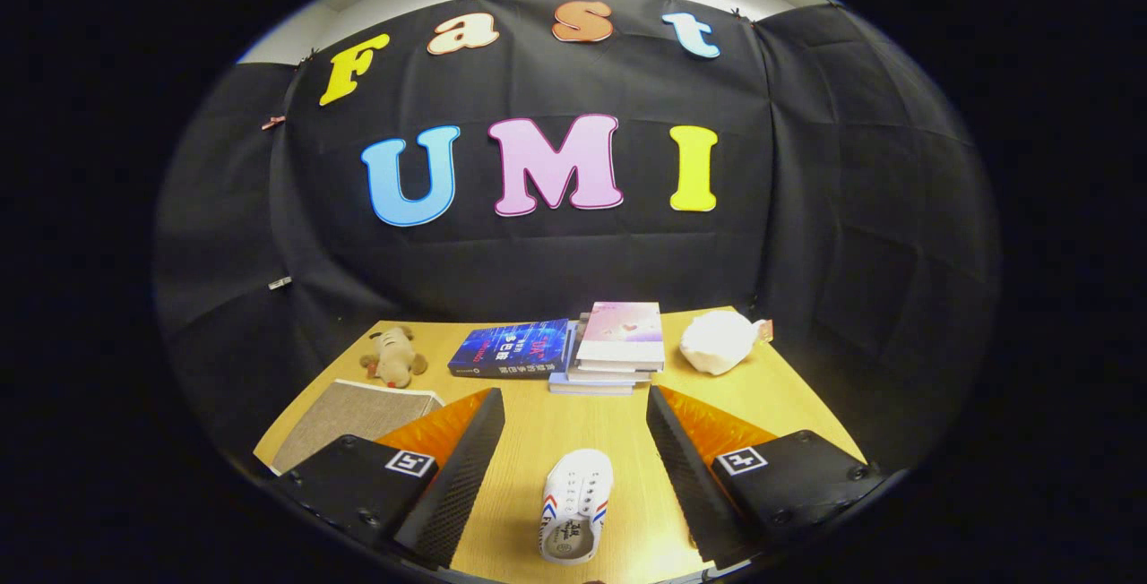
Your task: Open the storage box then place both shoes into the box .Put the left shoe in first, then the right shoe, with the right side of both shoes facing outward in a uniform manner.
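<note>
A small white shoe [575,503] with red and blue side stripes stands upright on the wooden table [547,423], toe pointing away. It sits between my two fingers, with a clear gap on each side. My gripper [573,463] is open and touches nothing. A grey storage box [358,418] with a flat fabric top lies to the left, partly hidden behind my left finger [452,476]; it looks closed.
Beyond the fingers, a blue book [511,348] and a stack of books [614,347] lie at the table's back. A brown plush toy [392,356] sits at back left, a white plush toy [719,341] at back right. Black cloth walls surround the table.
</note>
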### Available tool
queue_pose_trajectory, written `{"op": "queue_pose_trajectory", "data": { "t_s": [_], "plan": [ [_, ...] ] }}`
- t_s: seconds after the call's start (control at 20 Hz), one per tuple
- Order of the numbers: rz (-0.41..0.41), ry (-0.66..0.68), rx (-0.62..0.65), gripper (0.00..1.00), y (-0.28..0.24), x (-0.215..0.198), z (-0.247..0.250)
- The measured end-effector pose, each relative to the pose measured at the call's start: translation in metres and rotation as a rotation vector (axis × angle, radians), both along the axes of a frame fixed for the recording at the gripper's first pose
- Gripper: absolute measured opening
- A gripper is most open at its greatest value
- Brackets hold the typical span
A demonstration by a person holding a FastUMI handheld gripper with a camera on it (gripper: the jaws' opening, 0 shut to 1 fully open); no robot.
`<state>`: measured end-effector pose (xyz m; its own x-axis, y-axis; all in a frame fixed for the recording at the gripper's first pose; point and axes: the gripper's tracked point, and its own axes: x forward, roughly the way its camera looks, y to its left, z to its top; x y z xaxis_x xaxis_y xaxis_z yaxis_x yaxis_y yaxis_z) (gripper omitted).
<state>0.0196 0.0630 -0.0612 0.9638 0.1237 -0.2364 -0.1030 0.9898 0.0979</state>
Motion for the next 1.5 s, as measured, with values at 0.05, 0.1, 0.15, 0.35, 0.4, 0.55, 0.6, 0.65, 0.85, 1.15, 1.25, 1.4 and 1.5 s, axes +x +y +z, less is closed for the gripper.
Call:
{"op": "queue_pose_trajectory", "data": {
  "t_s": [0.05,0.1,0.15,0.35,0.4,0.55,0.6,0.65,0.85,1.15,1.25,1.4,1.5],
  "plan": [
    [0.020,0.021,0.014,0.98,0.001,0.002,-0.006],
    [0.042,0.045,0.034,0.99,0.003,0.002,-0.011],
    [0.069,0.068,0.062,0.99,0.006,0.003,-0.017],
    [0.206,0.189,0.196,0.99,0.027,-0.001,-0.042],
    [0.248,0.224,0.225,0.99,0.035,-0.003,-0.049],
    [0.397,0.377,0.338,0.98,0.066,-0.021,-0.081],
    [0.445,0.431,0.386,0.98,0.078,-0.028,-0.090],
    [0.491,0.488,0.434,0.99,0.090,-0.035,-0.099],
    [0.646,0.658,0.570,0.98,0.125,-0.063,-0.132],
    [0.759,0.761,0.670,0.98,0.154,-0.080,-0.154],
    [0.780,0.789,0.727,0.98,0.161,-0.081,-0.153],
    [0.813,0.821,0.814,0.98,0.173,-0.076,-0.153],
    [0.821,0.856,0.874,0.98,0.179,-0.073,-0.155]
  ]
}}
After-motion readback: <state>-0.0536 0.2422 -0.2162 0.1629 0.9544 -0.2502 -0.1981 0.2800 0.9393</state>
